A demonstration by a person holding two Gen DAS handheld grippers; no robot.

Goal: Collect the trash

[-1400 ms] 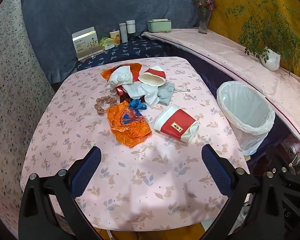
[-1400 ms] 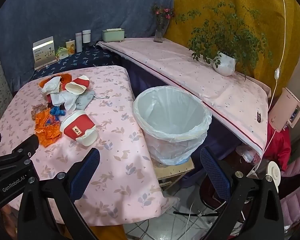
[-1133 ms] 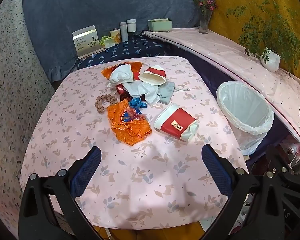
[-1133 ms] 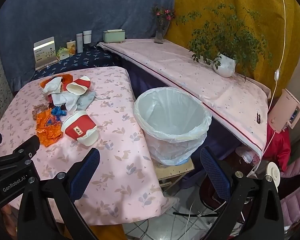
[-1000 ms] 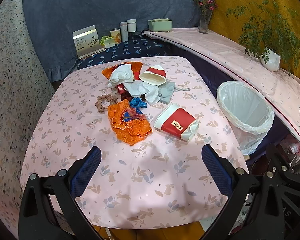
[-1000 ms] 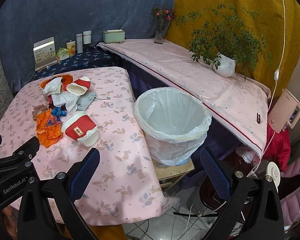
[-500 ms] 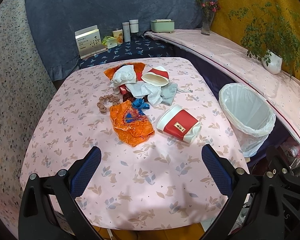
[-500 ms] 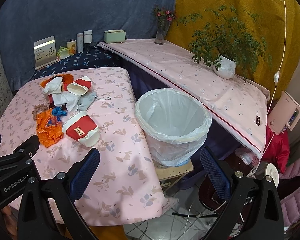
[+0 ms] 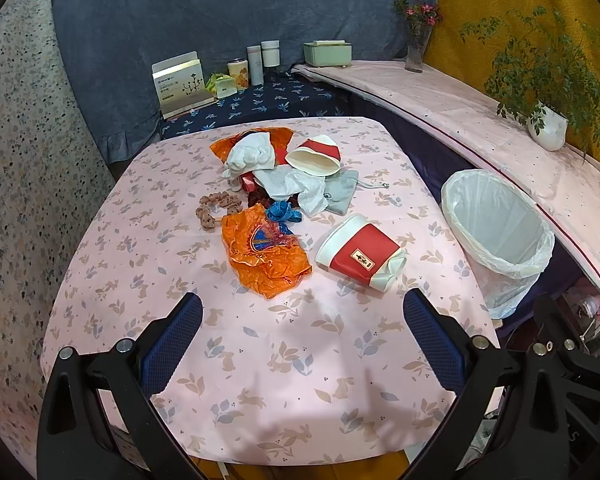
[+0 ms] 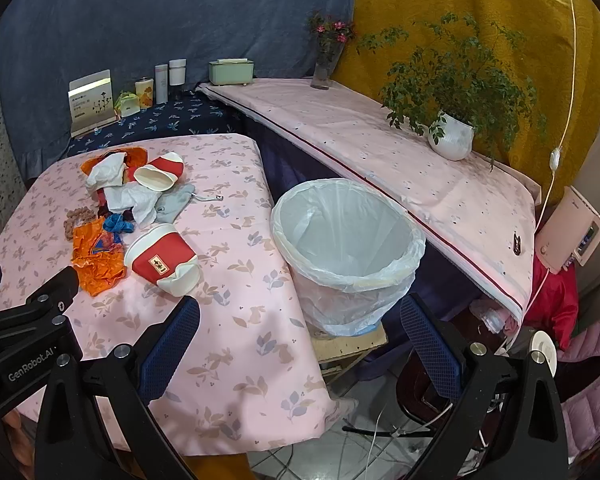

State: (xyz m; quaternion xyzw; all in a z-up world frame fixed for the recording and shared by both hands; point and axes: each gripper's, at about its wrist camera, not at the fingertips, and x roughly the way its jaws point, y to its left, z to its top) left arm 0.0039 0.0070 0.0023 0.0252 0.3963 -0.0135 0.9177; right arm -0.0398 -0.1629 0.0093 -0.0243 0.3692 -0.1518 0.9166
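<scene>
Trash lies in the middle of the pink table: a red and white paper cup on its side, an orange wrapper, a blue ribbon, white tissues, a second red cup and brown beads. The bin with a white liner stands to the table's right; it also shows in the right wrist view. My left gripper is open and empty above the table's near part. My right gripper is open and empty near the table's right edge, before the bin.
A long pink-covered shelf with a potted plant, a flower vase and a green box runs behind the bin. Jars and a card stand on a dark blue surface behind the table.
Both views have shifted slightly; the trash sits a little nearer and lower in the frames. Both grippers stay open and empty.
</scene>
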